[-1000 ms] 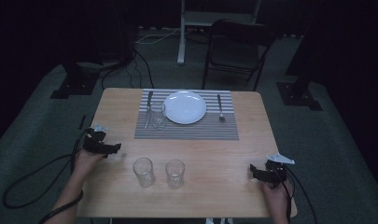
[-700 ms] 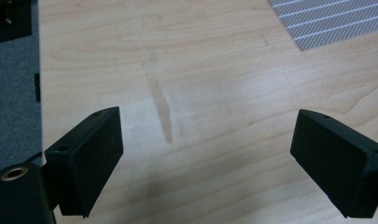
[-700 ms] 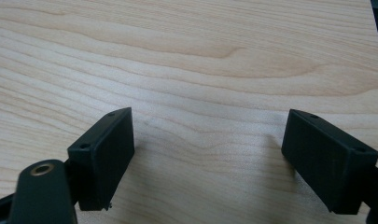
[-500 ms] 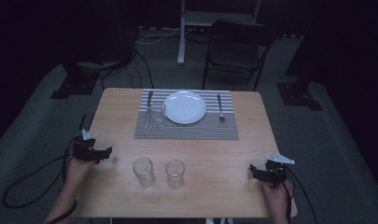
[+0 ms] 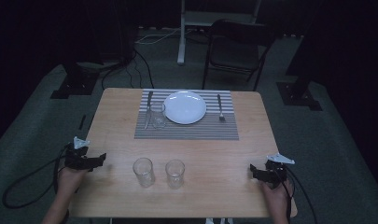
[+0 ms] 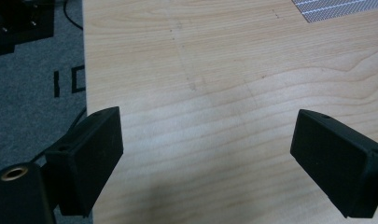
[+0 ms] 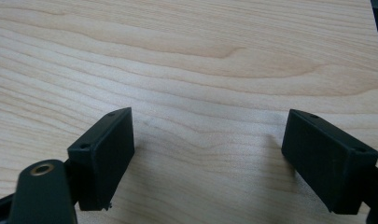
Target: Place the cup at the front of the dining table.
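Wooden table [image 5: 224, 154], high view: two empty glasses [image 5: 143, 171] [image 5: 175, 173] upright side by side near front edge, between grippers; third glass [image 5: 157, 115] on striped mat [image 5: 186, 130] beside plate [image 5: 185, 107], knife [image 5: 148, 103] and fork [image 5: 220, 108] flanking. Left gripper [image 5: 99, 157] at left edge, pointed toward nearest glass, judged closer than right gripper [image 5: 252, 171].

Left gripper view: jaws spread wide, nothing held, bare wood between, mat corner [image 6: 338, 8] far ahead.

Right gripper view: jaws spread wide, empty, bare wood beneath.
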